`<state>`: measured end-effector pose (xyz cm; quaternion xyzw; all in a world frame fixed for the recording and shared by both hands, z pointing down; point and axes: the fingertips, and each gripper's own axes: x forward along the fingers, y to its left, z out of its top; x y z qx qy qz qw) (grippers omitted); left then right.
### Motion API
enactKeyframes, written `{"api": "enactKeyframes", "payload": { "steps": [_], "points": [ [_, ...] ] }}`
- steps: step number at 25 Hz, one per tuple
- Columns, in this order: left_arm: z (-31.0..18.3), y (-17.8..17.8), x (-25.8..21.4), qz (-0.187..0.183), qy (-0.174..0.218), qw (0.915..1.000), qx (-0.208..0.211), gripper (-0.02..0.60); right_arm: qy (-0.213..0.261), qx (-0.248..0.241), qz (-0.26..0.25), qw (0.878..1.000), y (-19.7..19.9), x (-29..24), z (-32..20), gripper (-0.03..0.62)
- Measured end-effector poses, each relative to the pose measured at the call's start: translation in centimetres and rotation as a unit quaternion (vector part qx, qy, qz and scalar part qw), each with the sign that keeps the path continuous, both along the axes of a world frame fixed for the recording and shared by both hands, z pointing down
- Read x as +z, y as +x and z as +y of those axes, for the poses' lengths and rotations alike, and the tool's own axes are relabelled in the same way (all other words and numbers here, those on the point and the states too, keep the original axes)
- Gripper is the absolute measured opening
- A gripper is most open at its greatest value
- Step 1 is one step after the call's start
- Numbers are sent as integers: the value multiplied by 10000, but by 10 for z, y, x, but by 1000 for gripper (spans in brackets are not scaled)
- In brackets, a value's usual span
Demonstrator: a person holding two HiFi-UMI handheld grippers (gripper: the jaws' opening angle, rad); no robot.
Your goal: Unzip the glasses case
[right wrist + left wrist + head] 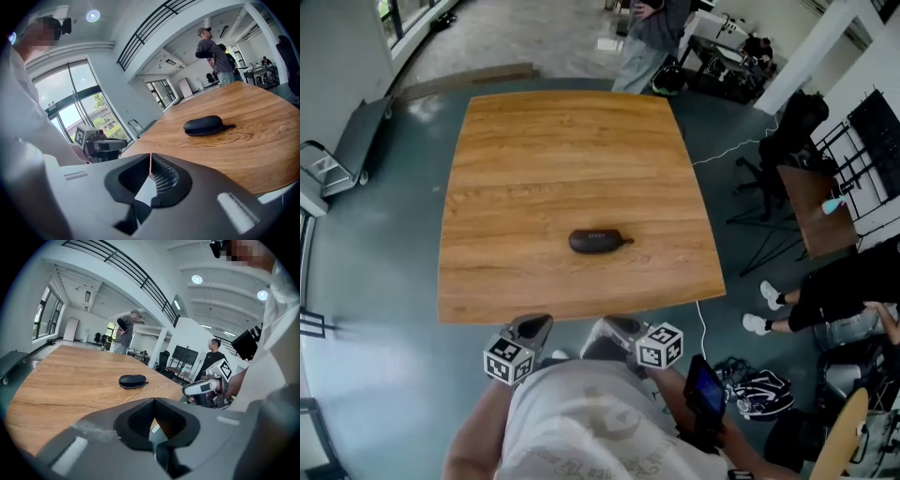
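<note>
No word, number or brand can be read. Black-and-white square patterns are borne by the marker cube point(508, 359) of the left gripper point(534, 325) and by the marker cube point(659, 345) of the right gripper point(619, 326); no letters are formed by them. A pale mark is seen on top of the glasses case point(598, 241), too small to be read. A faded print is spread over the person's shirt point(591, 422), but nothing legible can be made out in it.
</note>
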<state>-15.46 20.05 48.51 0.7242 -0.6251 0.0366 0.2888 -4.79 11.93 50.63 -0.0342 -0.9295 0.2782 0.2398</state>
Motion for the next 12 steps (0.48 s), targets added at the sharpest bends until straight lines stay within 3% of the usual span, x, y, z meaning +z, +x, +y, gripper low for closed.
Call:
{"api": "enactKeyframes", "payload": {
  "steps": [6, 12],
  "points": [
    [-14, -10, -12, -71, 226, 9997, 15, 6, 196, -95, -269, 9994, -29, -33, -8, 17],
    [-21, 10, -9, -30, 237, 9996, 156, 6, 198, 0, -284, 9994, -20, -35, -12, 17]
  ]
}}
